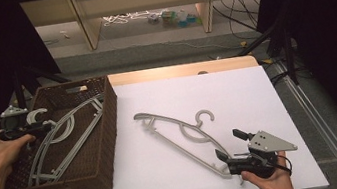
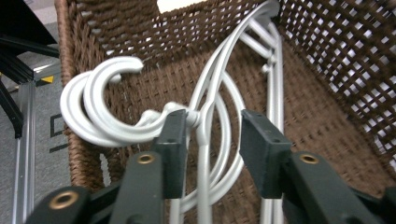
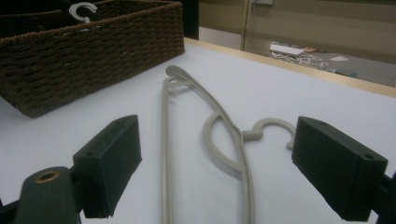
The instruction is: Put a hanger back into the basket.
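Hangers point(image 2: 205, 107) sit between my left tool's point(image 2: 212, 140) parted jaws, released into the wicker basket point(image 2: 327, 126); my right tool point(image 3: 215, 163) gapes wide, lined up on the bench hanger point(image 3: 233, 140) ahead.

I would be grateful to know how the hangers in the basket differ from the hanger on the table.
The hangers in the basket are stacked together, propped against the wicker basket; the hanger on the table lies flat and alone. The basket ones look whiter, the table one greyer. All share the same curved plastic shape.

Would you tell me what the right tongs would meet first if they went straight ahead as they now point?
Probably the grey hanger lying on the white table: the right tongs stand open, astride its near end. Depth is unclear.
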